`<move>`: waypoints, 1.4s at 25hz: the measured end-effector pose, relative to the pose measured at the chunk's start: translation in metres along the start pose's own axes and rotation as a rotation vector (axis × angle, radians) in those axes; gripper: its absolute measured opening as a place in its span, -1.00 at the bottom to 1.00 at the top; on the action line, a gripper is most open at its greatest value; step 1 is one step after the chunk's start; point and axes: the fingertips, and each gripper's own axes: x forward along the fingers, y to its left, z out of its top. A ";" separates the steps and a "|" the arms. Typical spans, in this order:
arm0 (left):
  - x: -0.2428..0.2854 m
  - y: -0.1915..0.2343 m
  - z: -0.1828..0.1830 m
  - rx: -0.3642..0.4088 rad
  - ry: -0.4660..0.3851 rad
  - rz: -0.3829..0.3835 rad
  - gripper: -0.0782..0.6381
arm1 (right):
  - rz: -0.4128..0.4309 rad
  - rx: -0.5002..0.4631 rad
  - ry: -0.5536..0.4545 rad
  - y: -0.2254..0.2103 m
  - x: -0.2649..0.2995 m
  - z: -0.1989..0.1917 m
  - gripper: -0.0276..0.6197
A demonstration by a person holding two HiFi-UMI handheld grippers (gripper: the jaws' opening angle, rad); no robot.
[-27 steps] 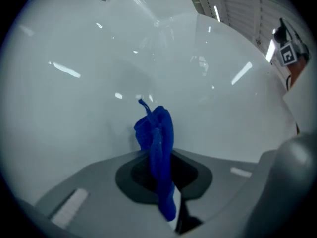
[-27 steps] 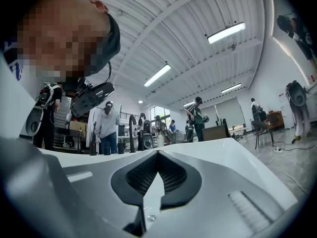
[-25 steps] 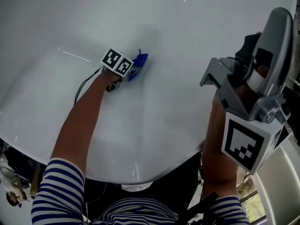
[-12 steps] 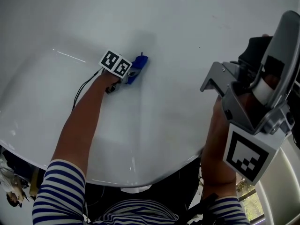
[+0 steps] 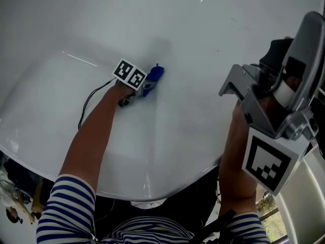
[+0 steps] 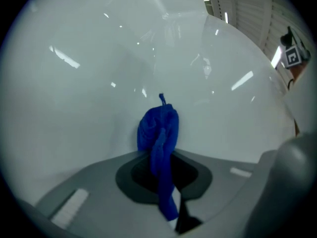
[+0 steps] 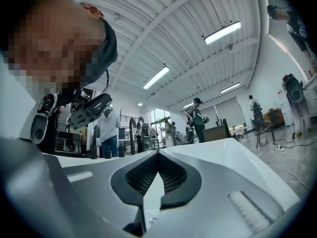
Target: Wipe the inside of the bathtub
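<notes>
Blue cloth point(image 5: 155, 74) half hidden behind the left gripper point(image 5: 149, 83) in head view

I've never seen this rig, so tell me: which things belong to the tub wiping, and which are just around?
In the job: blue cloth, left hand-held gripper clamping it, bathtub.
Just around: right hand-held gripper, shut and empty; people in the hall behind.

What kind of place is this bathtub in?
Likely a big workshop or lab hall, not a home bathroom: a high ribbed ceiling with strip lights, several people standing around, and open floor beyond the bathtub.
</notes>
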 end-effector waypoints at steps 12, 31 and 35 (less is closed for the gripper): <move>-0.011 -0.034 -0.021 -0.039 0.025 -0.069 -0.67 | -0.015 0.004 0.013 0.002 -0.011 0.008 -0.91; -0.060 -0.174 -0.062 -0.021 0.014 -0.190 -0.67 | -0.046 0.000 0.031 0.016 -0.031 0.069 -0.91; -0.079 -0.245 -0.073 0.003 -0.009 -0.188 -0.67 | -0.064 -0.031 0.004 0.012 -0.048 0.129 -0.91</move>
